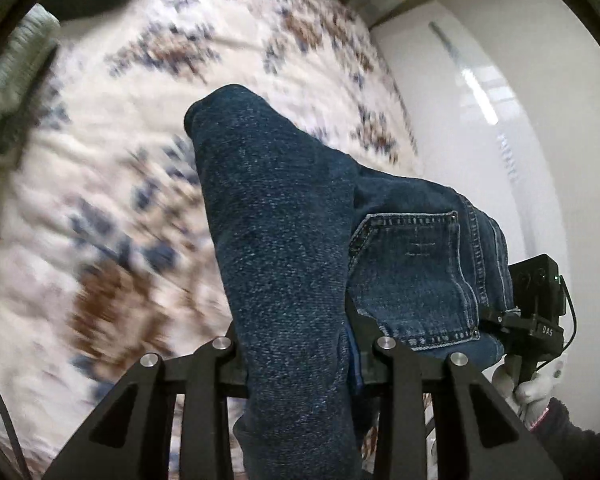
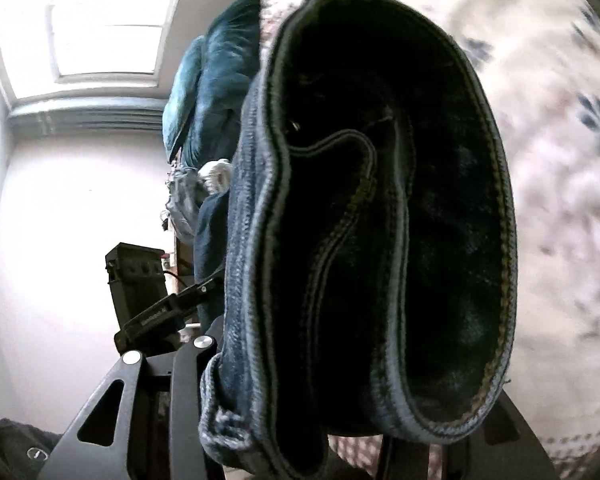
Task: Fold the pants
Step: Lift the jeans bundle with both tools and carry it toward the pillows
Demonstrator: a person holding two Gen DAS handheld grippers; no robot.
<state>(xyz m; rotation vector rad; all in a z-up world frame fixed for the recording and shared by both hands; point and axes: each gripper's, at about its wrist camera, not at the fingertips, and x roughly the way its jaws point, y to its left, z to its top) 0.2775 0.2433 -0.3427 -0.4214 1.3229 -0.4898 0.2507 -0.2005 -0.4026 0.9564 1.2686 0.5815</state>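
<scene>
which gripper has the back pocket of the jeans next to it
The left gripper: the stitched back pocket lies beside it. The right gripper faces the open waistband.

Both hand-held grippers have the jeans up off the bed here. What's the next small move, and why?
Probably lower both together toward the bedspread and lay the jeans flat. The left hand-held gripper and the right hand-held gripper each clamp bunched denim held in the air, the back pocket facing the left camera, so no crease can be set until the fabric lies spread.
</scene>
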